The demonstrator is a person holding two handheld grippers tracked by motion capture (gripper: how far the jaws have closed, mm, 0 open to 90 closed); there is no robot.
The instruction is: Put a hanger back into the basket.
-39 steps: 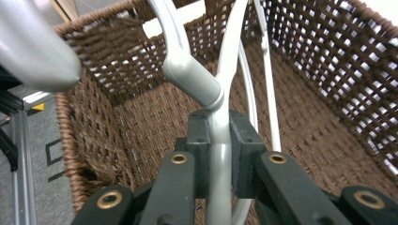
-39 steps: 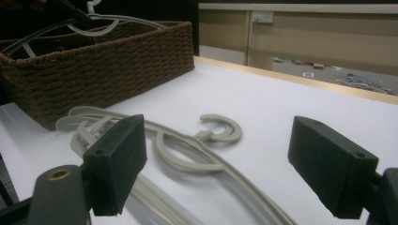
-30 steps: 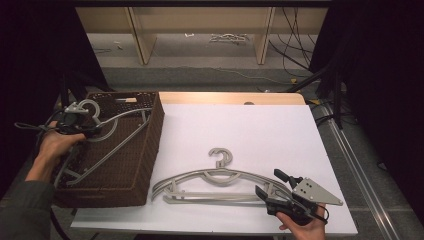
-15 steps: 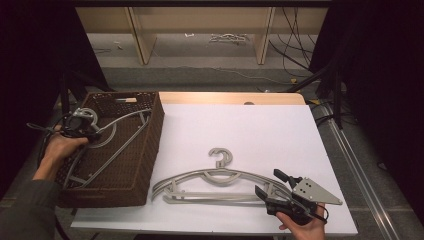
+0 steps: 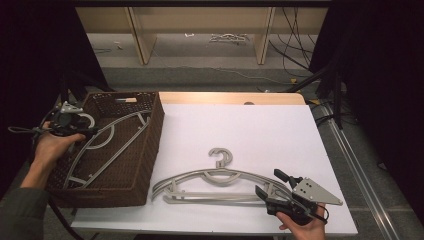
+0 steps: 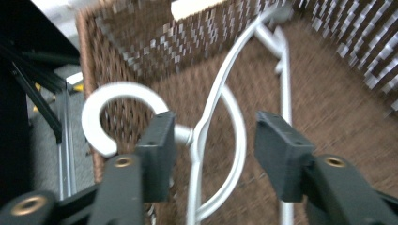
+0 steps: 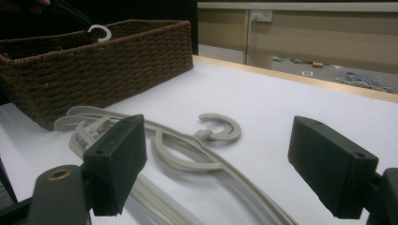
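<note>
A pale grey hanger (image 5: 116, 137) lies slanted inside the brown wicker basket (image 5: 154, 142), its hook (image 6: 105, 96) at the basket's left rim. My left gripper (image 5: 80, 131) is at that rim. It is open (image 6: 216, 140), with the hanger's neck (image 6: 206, 126) between the jaws and the left jaw close against the hook's stem. A grey hanger (image 5: 220, 181), possibly two stacked, lies on the white table near the front edge. My right gripper (image 5: 272, 184) is open (image 7: 223, 147) just over this hanger's right end, looking along it (image 7: 213, 131) toward the basket (image 7: 94, 70).
The white tabletop (image 5: 250, 130) stretches behind and to the right of the loose hanger. A wooden strip (image 5: 230, 97) borders its far edge. Wooden shelving (image 5: 200, 30) and cables on the floor lie beyond. A metal rail (image 5: 360, 165) runs along the right side.
The left hand and gripper have drawn back a little to the left, and the hanger's hook has come lower onto the basket's left rim. The right gripper has not moved.
</note>
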